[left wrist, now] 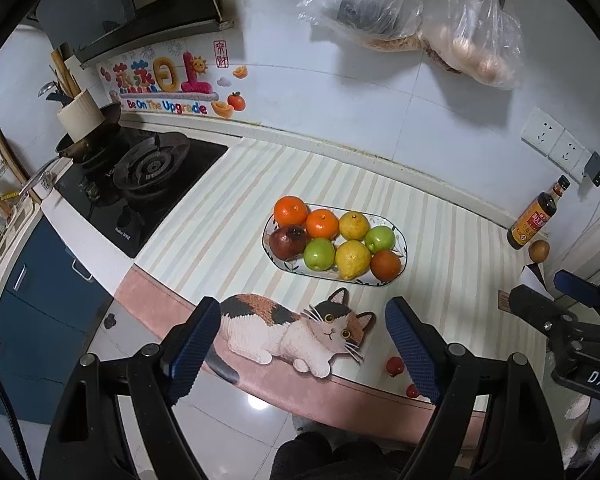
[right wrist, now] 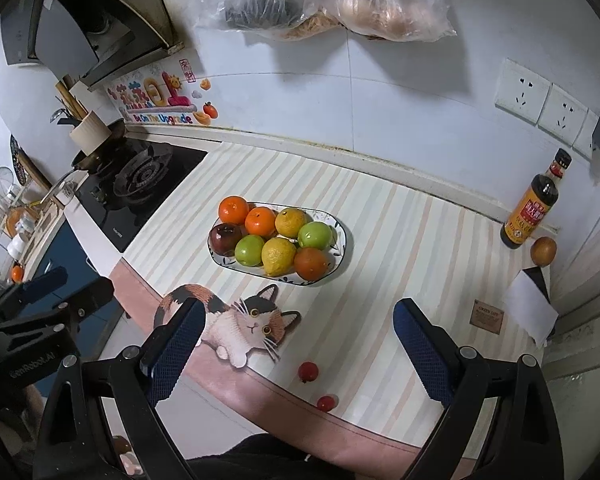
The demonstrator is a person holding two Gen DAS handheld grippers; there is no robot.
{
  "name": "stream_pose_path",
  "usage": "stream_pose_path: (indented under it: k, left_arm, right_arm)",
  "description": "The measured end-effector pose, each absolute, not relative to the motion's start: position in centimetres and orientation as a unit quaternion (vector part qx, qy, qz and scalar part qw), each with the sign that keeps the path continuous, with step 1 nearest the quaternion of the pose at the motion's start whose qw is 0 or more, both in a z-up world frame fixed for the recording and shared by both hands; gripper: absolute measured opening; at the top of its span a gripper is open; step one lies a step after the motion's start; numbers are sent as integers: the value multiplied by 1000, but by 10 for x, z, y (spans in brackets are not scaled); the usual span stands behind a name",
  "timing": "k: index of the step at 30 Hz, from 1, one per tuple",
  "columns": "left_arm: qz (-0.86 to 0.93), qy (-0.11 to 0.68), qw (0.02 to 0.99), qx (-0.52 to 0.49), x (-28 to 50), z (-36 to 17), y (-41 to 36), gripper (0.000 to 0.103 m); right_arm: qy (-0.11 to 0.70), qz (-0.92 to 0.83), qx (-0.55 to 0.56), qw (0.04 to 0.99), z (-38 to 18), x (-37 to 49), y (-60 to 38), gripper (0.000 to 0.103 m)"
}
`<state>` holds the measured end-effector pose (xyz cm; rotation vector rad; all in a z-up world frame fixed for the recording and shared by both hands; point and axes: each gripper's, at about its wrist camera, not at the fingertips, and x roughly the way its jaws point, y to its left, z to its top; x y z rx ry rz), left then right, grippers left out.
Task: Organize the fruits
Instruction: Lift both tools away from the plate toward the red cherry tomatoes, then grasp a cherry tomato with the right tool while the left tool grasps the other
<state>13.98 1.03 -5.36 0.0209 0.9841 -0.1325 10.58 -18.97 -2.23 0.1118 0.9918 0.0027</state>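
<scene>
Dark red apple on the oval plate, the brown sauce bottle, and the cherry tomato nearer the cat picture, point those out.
Dark red apple [right wrist: 225, 238]: right wrist view, centre of its top.
Brown sauce bottle with orange label [right wrist: 531, 212]: right wrist view, on the label.
Small red cherry tomato [right wrist: 308, 371]: right wrist view, middle of its skin.

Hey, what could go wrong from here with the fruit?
The two small red cherry tomatoes lie near the counter's front edge; a nudge from the open right tongs might roll them off. The white oval plate looks full, so added fruit could tumble out.
</scene>
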Motion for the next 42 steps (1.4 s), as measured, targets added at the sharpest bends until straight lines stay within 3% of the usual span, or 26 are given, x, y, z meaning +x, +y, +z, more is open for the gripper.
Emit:
stream_pose_path:
  k: [2,10,14,18,20,23,25,26,38,40,42]
  left_arm:
    - [-60,479,876,12,142,-60,9,103]
    - [-49,521,851,35,156,-117,1,103]
    - [-48,566,821,55,163,-166,-10,103]
    - [-52,605,791,73,165,-209,-22,103]
    - [-59,621,777,79,165,-226,-28,103]
    - [-64,633,766,91,163,-242,-35,103]
    - [-66,638,761,96,161,-248,-39,103]
    - [-69,641,758,99,161,-252,-42,103]
    - [-144,657,737,67,173,-270,-83,102]
    - [-162,667,725,53,177,-276,-92,98]
    - [-185,683,706,25,182,-284,-101,88]
  right_arm:
    - [482,1,61,874,-28,107,-192,97]
    - [609,24,103,786,-140,118,-212,94]
    - [674,18,136,726,-222,115,-224,66]
    - [711,13,171,682,-281,105,-231,48]
    - [720,12,178,671,-300,98,-229,44]
    - [716,5,163,679,-308,94,-224,41]
    - [713,2,150,685,-310,96,-222,27]
    - [713,2,152,685,-311,95,-222,26]
    - [671,-43,205,711,-281,86,-269,26]
    - [668,-53,211,712,-280,84,-279,26]
    - [665,-61,219,711,-279,84,-289,26]
